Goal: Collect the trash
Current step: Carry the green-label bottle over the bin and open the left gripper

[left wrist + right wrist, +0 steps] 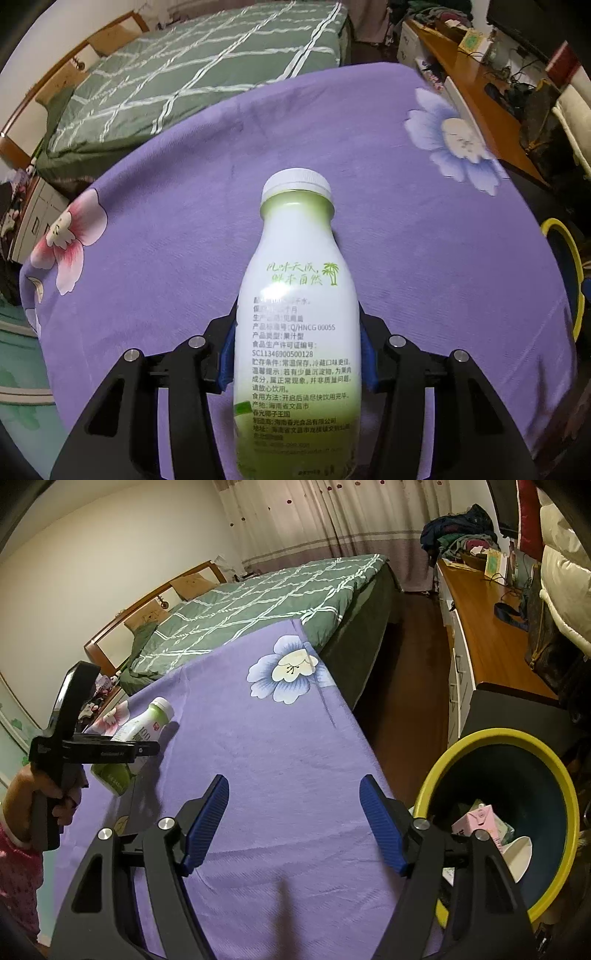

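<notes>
A white-and-green bottle [297, 332] with a white cap [296, 181] lies on its side on a purple cloth [184, 236], cap pointing toward 12 o'clock in the left wrist view. The left gripper [297, 341] is clamped on its lower body, blue pads pressed against both sides of the label. In the right wrist view the same bottle [136, 738] sits at 9 o'clock, with the left gripper [110, 753] over it and a person's hand [48, 790] wrapped around the handle; a pink patterned sleeve [18, 871] shows below.

The right gripper [295, 823] hangs over the cloth [277, 757] with its blue fingers [207, 823] spread wide and nothing between them.

At 4 o'clock in that view stands a dark bin [517, 775] with a yellow rim, just beside the cloth's edge. Inside lie a pink carton [476, 818] and a white, curved piece of trash [519, 856].

The cloth is printed with flowers: a blue one [288, 672] near the far corner and a pink one [64, 236] at the left. Beyond it at 12 o'clock is a bed [258, 605] under a green checked cover, with a wooden headboard [155, 602]. Curtains [332, 517] hang at the back wall. A long wooden desk [484, 627] runs along the right at 2 o'clock, piled with clothes [461, 531] and cables.
</notes>
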